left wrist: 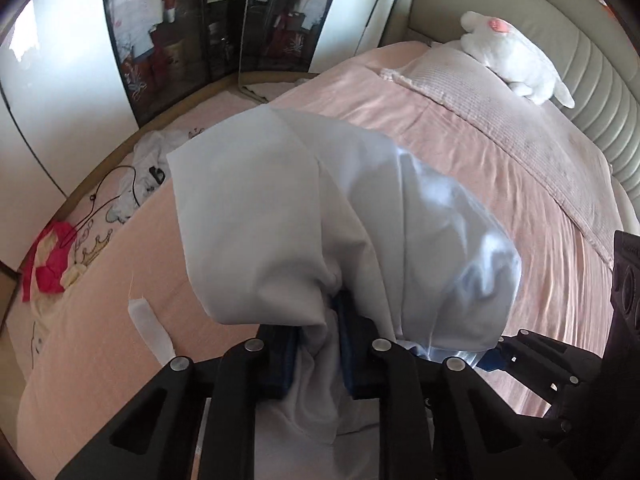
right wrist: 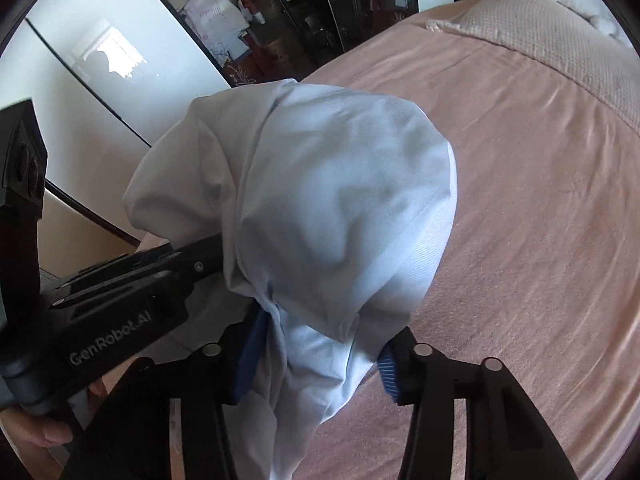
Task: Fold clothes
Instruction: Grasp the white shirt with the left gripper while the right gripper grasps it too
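both tongs clenched on bunched cloth: left gripper [left wrist: 318, 344] and right gripper [right wrist: 320, 354] each pinch the pale blue garment [right wrist: 320, 200], which billows mid-frame over the pink bed [right wrist: 540, 220]; light, limp, slippery-looking, best gripped at edges.

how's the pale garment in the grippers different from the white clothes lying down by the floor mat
The pale blue garment is lifted off the pink bed, bunched and pinched by the left gripper and the right gripper; the white clothes lie loose beside the bed, with neither gripper on them. The garment shows plain fabric; the white clothes have a dark cord lying across them. Both are light-coloured and still unfolded.
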{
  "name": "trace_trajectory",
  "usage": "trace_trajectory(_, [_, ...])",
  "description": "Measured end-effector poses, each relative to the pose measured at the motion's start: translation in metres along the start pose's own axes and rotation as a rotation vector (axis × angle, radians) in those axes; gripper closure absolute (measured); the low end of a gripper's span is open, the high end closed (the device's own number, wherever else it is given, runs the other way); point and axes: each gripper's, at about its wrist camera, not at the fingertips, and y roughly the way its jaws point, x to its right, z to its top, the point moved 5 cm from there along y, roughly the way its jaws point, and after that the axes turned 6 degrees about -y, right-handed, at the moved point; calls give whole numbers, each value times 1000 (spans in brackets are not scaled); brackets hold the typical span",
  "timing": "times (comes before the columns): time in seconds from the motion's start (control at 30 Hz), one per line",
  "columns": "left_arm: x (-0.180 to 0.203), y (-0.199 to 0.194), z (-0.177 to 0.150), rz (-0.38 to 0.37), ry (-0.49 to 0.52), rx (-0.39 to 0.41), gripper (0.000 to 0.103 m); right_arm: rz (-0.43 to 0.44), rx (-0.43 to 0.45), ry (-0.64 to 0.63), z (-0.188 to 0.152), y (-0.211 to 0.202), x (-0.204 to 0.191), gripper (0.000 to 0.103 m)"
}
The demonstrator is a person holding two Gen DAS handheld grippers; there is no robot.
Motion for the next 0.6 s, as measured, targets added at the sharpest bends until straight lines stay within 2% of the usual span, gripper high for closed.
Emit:
trace_trajectory(0.1, [18,-29,3,-84,-5,16,89,-20,48,-18,-1,-32,-2,76])
trace_trajectory(0.17, [37,-52,4,-140,16,30,89,-22,87,-4,-4,-62,2,77])
trace_trajectory(0.3, [101,-101,-8,-273,124,46,90,-82,157,7,-25,-141,19,77])
trace_trajectory(0.43, [181,-136,-41,-390,265,39,90,-189,176,40,-63,-220,50,77])
trace_trajectory(0.6, [265,-152,-101,-506,375,-51,90,-339,157,130,-144,-300,95,77])
